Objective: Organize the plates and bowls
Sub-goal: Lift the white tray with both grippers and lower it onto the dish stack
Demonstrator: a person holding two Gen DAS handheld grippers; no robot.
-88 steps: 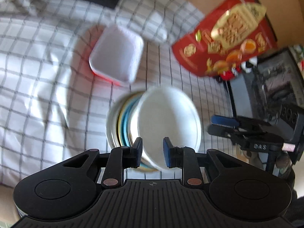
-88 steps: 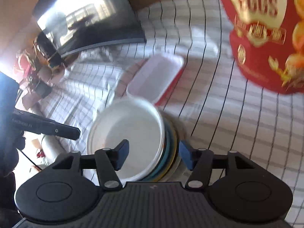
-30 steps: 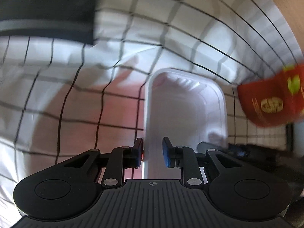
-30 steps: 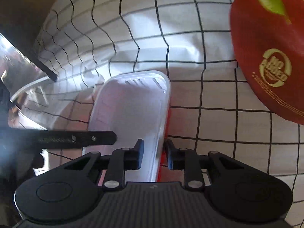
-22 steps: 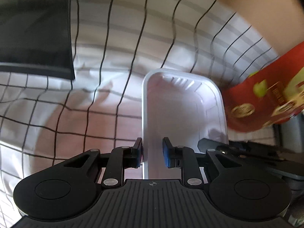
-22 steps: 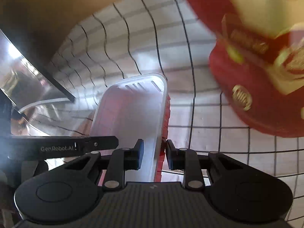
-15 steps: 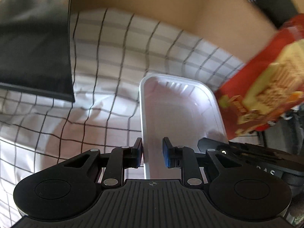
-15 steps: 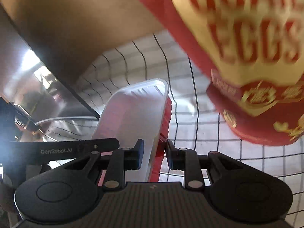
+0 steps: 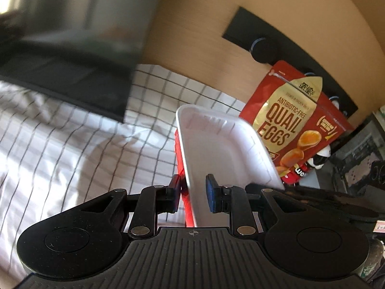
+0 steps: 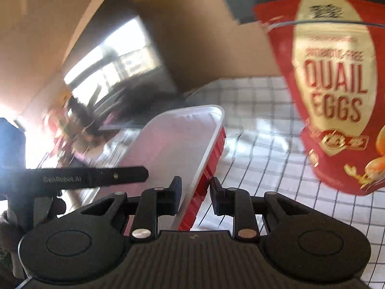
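White tray's near end hidden behind left hand-held gripper

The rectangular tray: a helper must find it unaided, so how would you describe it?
Over the checked cloth, in front of the red quail-egg bag, two grippers clamp a rectangular tray by opposite rims. It alone is white inside with red ribbed outer walls.

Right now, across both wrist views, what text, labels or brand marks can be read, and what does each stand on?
"ANTIBIOTIC-FREE QUAIL EGGS": on the red pouch, legible in both views.
"GenRobot.AI": on the black finger of the left gripper, seen from the right wrist view.
Small print and the gold top emblem on the pouch: too small or blurred to read.
Partial white letters on a red item behind the pouch: cut off, unreadable.
The white tray: no text.
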